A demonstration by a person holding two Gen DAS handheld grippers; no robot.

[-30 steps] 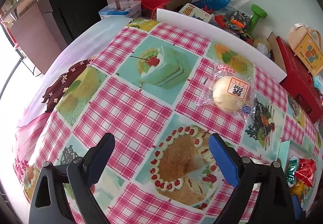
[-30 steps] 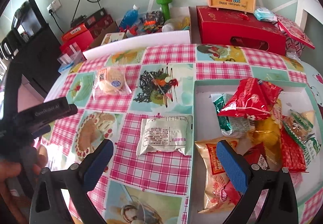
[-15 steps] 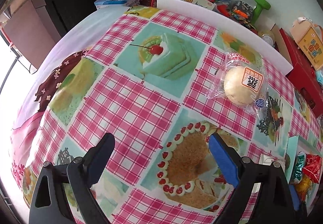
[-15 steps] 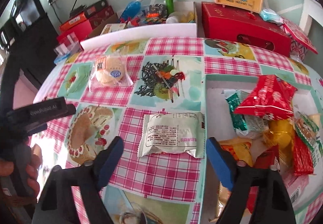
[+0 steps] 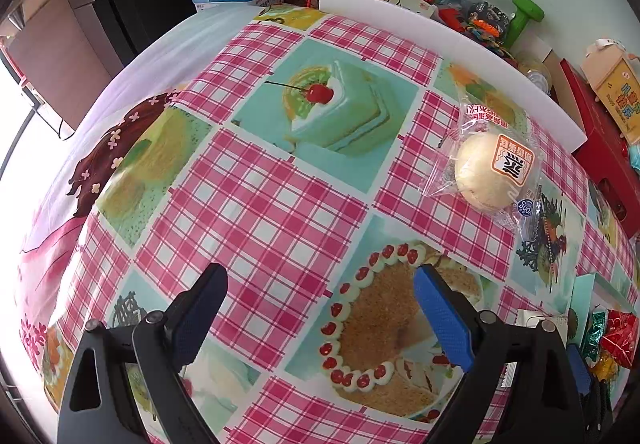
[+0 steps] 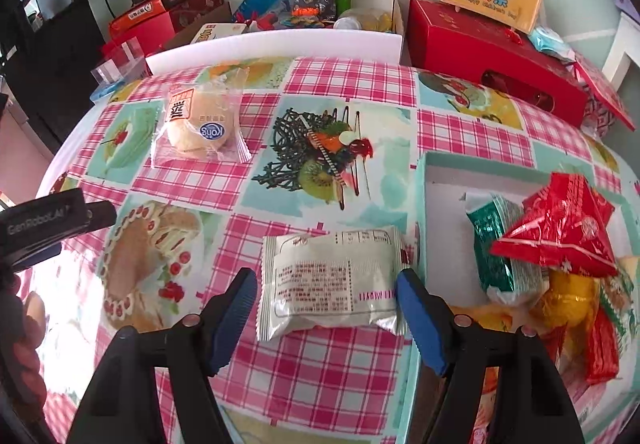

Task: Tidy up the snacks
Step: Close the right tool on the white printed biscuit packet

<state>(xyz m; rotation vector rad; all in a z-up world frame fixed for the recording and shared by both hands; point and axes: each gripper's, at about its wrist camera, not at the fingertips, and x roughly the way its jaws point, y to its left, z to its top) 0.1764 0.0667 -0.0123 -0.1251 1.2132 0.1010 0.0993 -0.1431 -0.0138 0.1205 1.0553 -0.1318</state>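
Lying loose on the checked tablecloth (image 6: 320,372) are two snacks: one white packet (image 6: 332,280) and one wrapped bun (image 6: 198,125); the box (image 6: 422,203) holds perhaps six more. The right gripper (image 6: 326,308), jaws spread, has closed in to straddle the packet. The left gripper (image 5: 320,318) gapes empty, nearer the bun.

In the left wrist view, the snack box (image 5: 582,290) is cut off at the right edge, so only a strip of its pale rim and a few wrappers show. The white packet (image 5: 538,322) is mostly hidden behind the left gripper (image 5: 320,318). In the right wrist view, the box (image 6: 420,203) runs past the right and bottom edges, and its lower snacks sit behind the right gripper (image 6: 324,310). The small print on the white packet (image 6: 330,280) is perhaps ingredients, too small to read.
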